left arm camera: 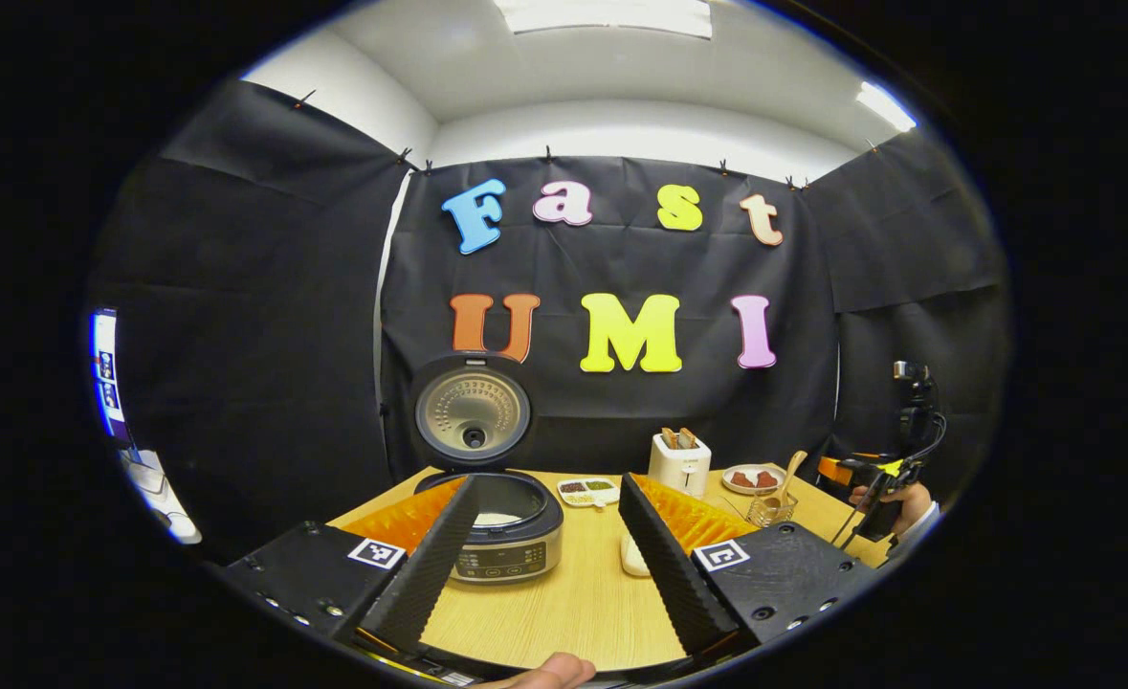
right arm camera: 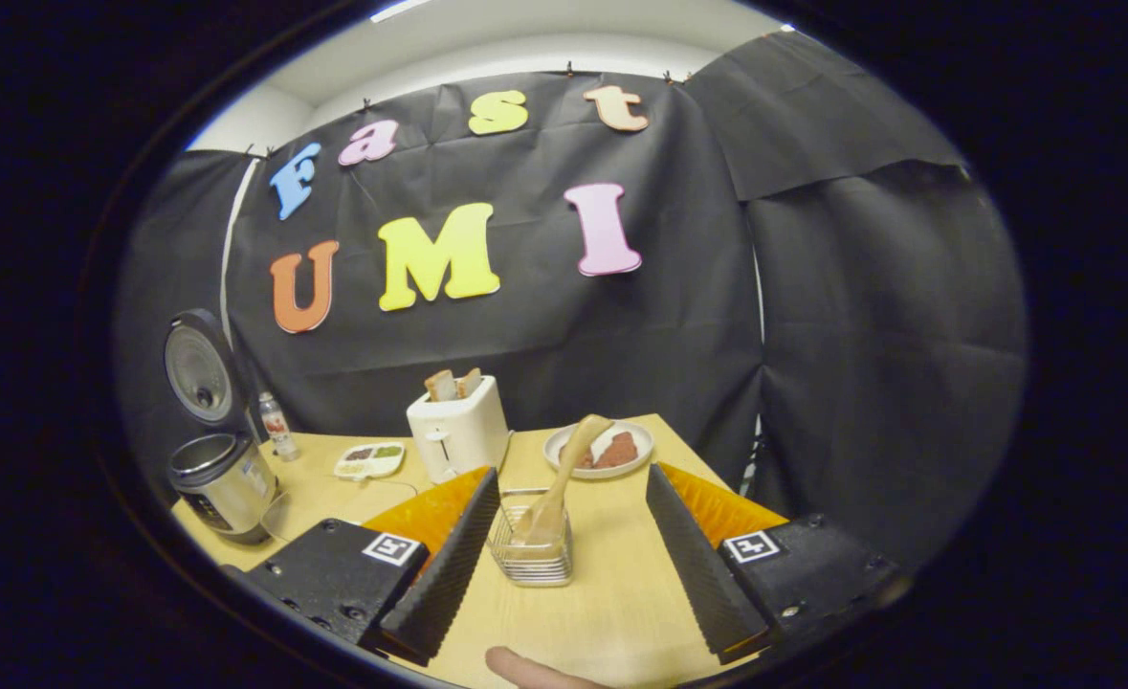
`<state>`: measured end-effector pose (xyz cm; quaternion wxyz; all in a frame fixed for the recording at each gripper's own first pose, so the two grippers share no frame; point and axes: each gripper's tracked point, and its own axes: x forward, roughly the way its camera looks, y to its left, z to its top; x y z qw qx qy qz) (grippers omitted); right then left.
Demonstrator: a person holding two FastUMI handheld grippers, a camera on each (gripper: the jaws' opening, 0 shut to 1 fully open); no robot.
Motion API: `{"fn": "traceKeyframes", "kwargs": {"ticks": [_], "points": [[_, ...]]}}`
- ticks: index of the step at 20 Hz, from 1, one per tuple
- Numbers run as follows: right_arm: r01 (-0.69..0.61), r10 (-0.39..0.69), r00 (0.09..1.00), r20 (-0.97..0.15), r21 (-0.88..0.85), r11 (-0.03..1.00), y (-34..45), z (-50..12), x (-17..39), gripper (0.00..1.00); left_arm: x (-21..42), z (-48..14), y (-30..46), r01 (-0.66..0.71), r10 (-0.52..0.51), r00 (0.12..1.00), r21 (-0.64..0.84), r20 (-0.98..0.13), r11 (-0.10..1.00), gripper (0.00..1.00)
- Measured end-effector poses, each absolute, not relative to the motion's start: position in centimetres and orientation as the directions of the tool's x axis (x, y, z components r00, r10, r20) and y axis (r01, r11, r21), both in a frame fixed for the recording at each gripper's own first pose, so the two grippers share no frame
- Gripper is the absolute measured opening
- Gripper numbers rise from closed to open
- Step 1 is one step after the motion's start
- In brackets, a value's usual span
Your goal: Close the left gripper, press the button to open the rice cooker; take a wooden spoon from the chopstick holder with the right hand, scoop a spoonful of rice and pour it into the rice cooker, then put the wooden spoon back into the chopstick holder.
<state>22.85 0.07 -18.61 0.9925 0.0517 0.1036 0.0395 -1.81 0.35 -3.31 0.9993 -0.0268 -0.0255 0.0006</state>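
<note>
Rice cooker sits on your table, lid up, rice inside; wooden spoon stands in the chopstick holder. Your left gripper and right gripper are both spread, empty.

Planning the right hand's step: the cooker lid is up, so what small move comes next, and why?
Probably ease the right gripper forward toward the wooden spoon. It stands in the chopstick holder, the open fingers aren't touching it, and the rice cooker is open.

Right gripper spread wide — wooden spoon leans in the chopstick holder between its fingers.
</note>
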Motion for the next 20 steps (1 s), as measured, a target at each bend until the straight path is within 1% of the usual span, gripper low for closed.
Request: {"fn": "traceKeyframes", "kwargs": {"ticks": [3, 4, 5, 6, 7, 9, 10, 11, 12, 14, 16, 17, 18, 19, 20], "points": [[-0.055, 0.071, 0.967, -0.245, 0.07, 0.996, 0.2, -20.6, 26.6, 0.96, -1.4, -3.4, 0.5, -0.01, 0.012, 0.998, -0.029, 0.058, 1.0, 0.94], [-0.052, 0.066, 0.964, -0.258, 0.06, 0.997, 0.2, -21.1, 27.7, 0.87, -1.3, -3.3, 0.7, -0.015, 0.017, 0.998, -0.023, 0.065, 1.0, 0.94], [-0.045, 0.06, 0.96, -0.272, 0.058, 0.997, 0.2, -21.6, 28.7, 0.95, -1.5, -3.0, 0.9, -0.019, 0.02, 0.997, -0.018, 0.074, 1.0, 0.94], [-0.038, 0.053, 0.957, -0.284, 0.058, 0.998, 0.2, -22.1, 29.7, 0.96, -1.5, -2.7, 0.9, -0.02, 0.021, 0.996, -0.016, 0.083, 1.0, 0.94], [-0.032, 0.048, 0.952, -0.303, 0.057, 0.998, 0.2, -22.9, 30.6, 0.88, -1.3, -2.7, 1.0, -0.02, 0.021, 0.996, -0.014, 0.089, 1.0, 0.94], [-0.051, 0.075, 0.939, -0.335, 0.081, 0.995, 0.8, -24.3, 32.6, 0.87, -1.0, -2.6, 1.5, -0.022, 0.024, 0.995, -0.018, 0.1, 1.0, 0.94], [-0.052, 0.08, 0.931, -0.355, 0.087, 0.995, 1.0, -25.2, 33.5, 0.91, -0.7, -2.7, 1.6, -0.022, 0.023, 0.995, -0.019, 0.097, 1.0, 0.94], [-0.042, 0.071, 0.926, -0.371, 0.087, 0.995, 0.8, -25.9, 34.3, 0.82, -0.5, -3.0, 1.6, -0.018, 0.019, 0.996, -0.014, 0.087, 1.0, 0.94], [-0.035, 0.067, 0.925, -0.375, 0.09, 0.995, 0.7, -26.4, 35.1, 0.88, -0.3, -3.2, 1.9, -0.02, 0.02, 0.997, -0.005, 0.081, 1.0, 0.94], [-0.04, 0.086, 0.925, -0.369, 0.13, 0.991, 1.2, -26.4, 36.5, 0.88, 0.0, -3.2, 2.2, -0.028, 0.026, 0.996, 0.021, 0.084, 0.999, 0.94], [-0.024, 0.093, 0.913, -0.397, 0.173, 0.985, 1.3, -27.2, 37.4, 0.88, 0.5, -3.5, 2.3, -0.034, 0.031, 0.996, 0.04, 0.083, 0.999, 0.94], [-0.023, 0.103, 0.903, -0.417, 0.192, 0.981, 1.6, -27.6, 37.8, 0.78, 0.5, -3.6, 2.3, -0.032, 0.029, 0.996, 0.044, 0.081, 0.999, 0.94], [-0.018, 0.11, 0.898, -0.425, 0.214, 0.977, 1.8, -27.8, 38.1, 0.83, 0.7, -3.9, 2.3, -0.029, 0.026, 0.997, 0.044, 0.076, 0.999, 0.93], [-0.02, 0.118, 0.895, -0.429, 0.227, 0.974, 2.1, -27.9, 38.5, 0.75, 0.9, -4.3, 2.3, -0.026, 0.023, 0.997, 0.042, 0.068, 0.999, 0.93], [-0.009, 0.11, 0.895, -0.433, 0.228, 0.974, 2.0, -28.1, 38.7, 0.59, 1.2, -4.6, 2.4, -0.023, 0.021, 0.998, 0.039, 0.06, 0.999, 0.94]]}}
